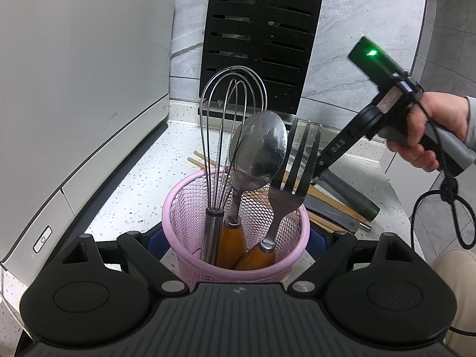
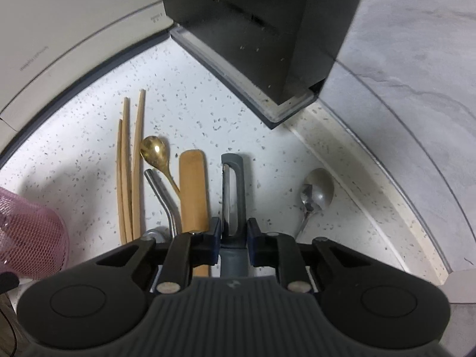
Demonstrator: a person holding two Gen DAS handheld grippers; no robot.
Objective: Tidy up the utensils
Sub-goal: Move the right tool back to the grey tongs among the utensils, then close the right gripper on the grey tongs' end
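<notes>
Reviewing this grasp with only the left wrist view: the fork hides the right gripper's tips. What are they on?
Observer: The right gripper straddles the grey peeler, pads against both its sides.
Operator: Anything on the counter I can't see?
Observer: A small gold spoon lies between the chopsticks and a flat wooden utensil.
Operator: And right of the peeler?
Observer: A steel spoon lies alone near the counter's back edge.
</notes>
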